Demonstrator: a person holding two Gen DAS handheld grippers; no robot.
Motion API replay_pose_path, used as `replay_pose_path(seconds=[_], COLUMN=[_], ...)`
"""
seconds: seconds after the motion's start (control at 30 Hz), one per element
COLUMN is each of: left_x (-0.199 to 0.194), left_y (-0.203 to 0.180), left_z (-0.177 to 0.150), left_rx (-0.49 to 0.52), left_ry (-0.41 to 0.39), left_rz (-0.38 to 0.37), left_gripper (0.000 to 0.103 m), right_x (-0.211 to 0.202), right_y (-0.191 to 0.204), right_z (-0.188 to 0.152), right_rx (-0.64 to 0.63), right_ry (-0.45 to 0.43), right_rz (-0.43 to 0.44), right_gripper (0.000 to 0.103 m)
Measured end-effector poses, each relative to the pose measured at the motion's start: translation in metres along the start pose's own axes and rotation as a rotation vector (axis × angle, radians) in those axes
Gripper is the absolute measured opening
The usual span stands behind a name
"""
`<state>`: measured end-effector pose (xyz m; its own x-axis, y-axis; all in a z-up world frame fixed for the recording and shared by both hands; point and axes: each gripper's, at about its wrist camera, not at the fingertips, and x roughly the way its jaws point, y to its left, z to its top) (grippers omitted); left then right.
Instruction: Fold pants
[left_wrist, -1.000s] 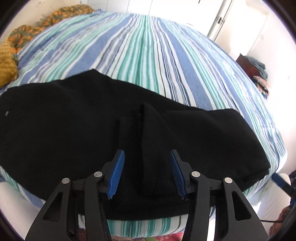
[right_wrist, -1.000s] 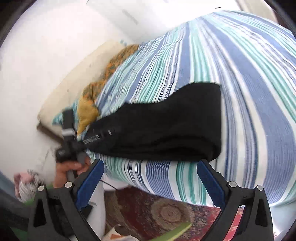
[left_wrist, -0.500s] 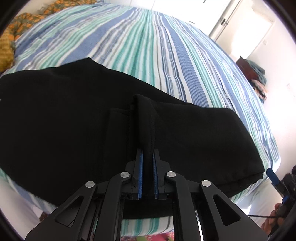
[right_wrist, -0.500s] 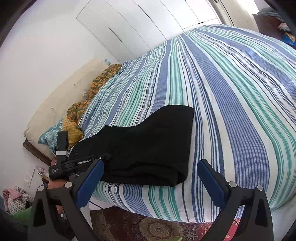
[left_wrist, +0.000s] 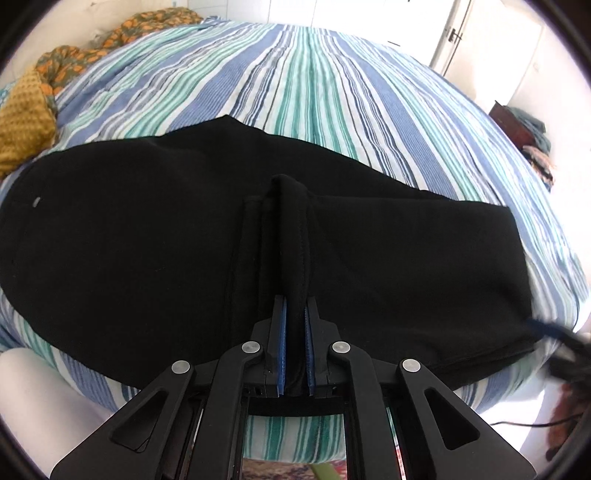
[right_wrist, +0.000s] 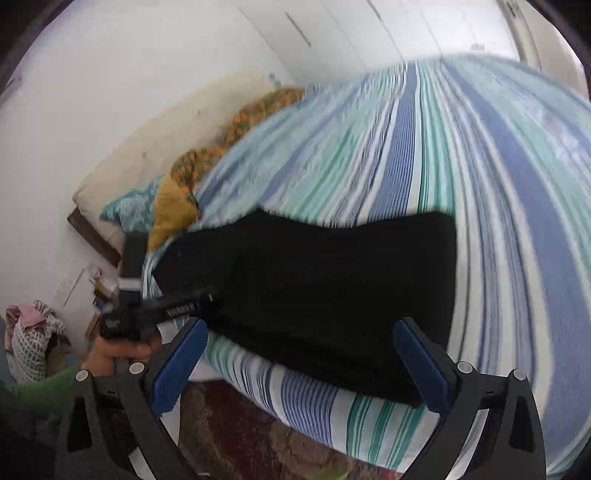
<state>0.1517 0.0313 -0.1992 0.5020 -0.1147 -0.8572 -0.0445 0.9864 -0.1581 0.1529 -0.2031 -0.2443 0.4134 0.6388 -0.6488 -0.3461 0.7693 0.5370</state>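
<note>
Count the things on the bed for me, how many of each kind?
Black pants: 1
Orange patterned blanket: 1
Mustard knitted cushion: 1
Striped bedspread: 1
Total: 4

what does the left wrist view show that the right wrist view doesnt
Only the left wrist view shows the left gripper shut on a raised ridge of the black pants, plus the dark cabinet by the far wall. Only the right wrist view shows the right gripper open over the pants' near edge, the hand with its green sleeve, and the patterned rug. Both show the pants on the striped bedspread.
</note>
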Motion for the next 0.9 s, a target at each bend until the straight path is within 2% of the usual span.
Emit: replay_pose_path(seconds=[0.03,0.07,0.13,0.2,0.3,0.33,0.4,0.47,0.53,0.6,0.73,0.8,0.87,0.9], left_x=[-0.002,-0.003,-0.002,-0.002,0.0,-0.001,-0.001,0.001,0.002,0.002,0.004,0.004,0.002,-0.001], left_y=[0.004,0.005,0.005,0.005,0.006,0.007,0.006,0.005,0.004,0.005,0.01,0.013,0.017,0.021], left_z=[-0.001,-0.001,-0.003,-0.004,-0.003,-0.003,-0.004,-0.004,-0.006,-0.005,-0.003,-0.003,-0.004,-0.004], left_rx=[-0.003,-0.001,-0.004,-0.006,-0.008,-0.005,0.01,0.026,0.034,0.026,-0.018,-0.044,-0.074,-0.097], left_ry=[-0.001,-0.004,-0.007,-0.007,-0.006,-0.007,-0.01,-0.011,-0.01,-0.008,0.003,0.002,-0.001,-0.006], left_rz=[-0.005,-0.01,-0.019,-0.023,-0.028,-0.03,-0.036,-0.03,-0.023,-0.029,-0.052,-0.068,-0.107,-0.137], left_gripper=[0.007,0.007,0.007,0.007,0.007,0.007,0.008,0.008,0.008,0.008,0.012,0.013,0.014,0.016], right_x=[0.022,0.026,0.011,-0.002,-0.008,0.002,0.034,0.069,0.062,0.036,-0.014,-0.014,0.011,0.017], right_y=[-0.013,-0.017,-0.011,-0.012,-0.029,-0.04,-0.072,-0.097,-0.092,-0.08,-0.051,-0.047,-0.055,-0.057], right_z=[-0.007,-0.009,0.008,0.037,0.082,0.092,0.098,0.086,0.083,0.08,0.047,0.019,-0.008,-0.019], right_rx=[0.054,0.07,0.072,0.119,0.181,0.221,0.305,0.347,0.308,0.318,0.311,0.324,0.338,0.321], right_ry=[0.104,0.11,0.076,0.046,-0.025,-0.019,0.057,0.197,0.146,0.071,-0.07,-0.064,0.041,0.035], right_rz=[-0.022,-0.02,0.012,0.083,0.102,0.103,0.026,-0.048,-0.052,-0.033,0.165,0.187,0.129,0.115], right_gripper=[0.1,0.099,0.099,0.099,0.099,0.099,0.099,0.096,0.096,0.096,0.101,0.103,0.102,0.101])
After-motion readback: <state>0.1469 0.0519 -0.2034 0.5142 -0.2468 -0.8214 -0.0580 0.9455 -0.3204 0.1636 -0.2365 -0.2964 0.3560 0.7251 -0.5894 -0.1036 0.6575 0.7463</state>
